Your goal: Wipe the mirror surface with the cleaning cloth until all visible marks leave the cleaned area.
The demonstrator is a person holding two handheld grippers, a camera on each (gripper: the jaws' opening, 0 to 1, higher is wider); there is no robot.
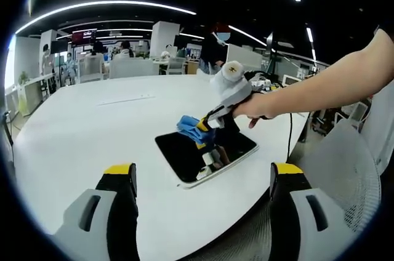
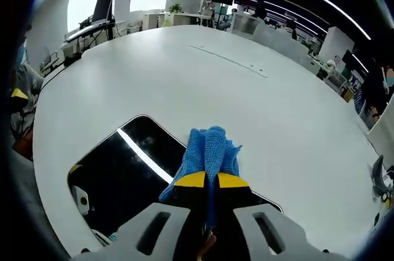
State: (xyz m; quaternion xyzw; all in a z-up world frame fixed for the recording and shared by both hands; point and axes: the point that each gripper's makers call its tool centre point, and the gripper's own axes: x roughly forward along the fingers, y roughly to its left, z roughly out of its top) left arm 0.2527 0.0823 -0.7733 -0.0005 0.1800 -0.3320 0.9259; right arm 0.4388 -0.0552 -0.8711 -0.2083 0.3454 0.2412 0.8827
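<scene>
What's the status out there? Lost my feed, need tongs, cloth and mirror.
Right tongs shut on blue cloth, pressing it on the mirror. Left tongs open, held back above white table. Nothing in the way.

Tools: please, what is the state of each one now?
Left tool: open, holding nothing.
Right tool: shut on the blue cloth, over the mirror.

Flat dark rectangular mirror (image 1: 206, 152) lies on the big white round-edged table (image 1: 92, 132), near the table edge closest to the person. Blue knitted cleaning cloth (image 2: 209, 150) sits on the mirror's far edge, pinched in the right gripper (image 2: 206, 181), which reaches in from the right in the left gripper view. Left gripper (image 1: 203, 178) hangs over the table's near edge, mirror ahead between its jaws. Mesh-backed office chair (image 1: 345, 175) right of the table.
</scene>
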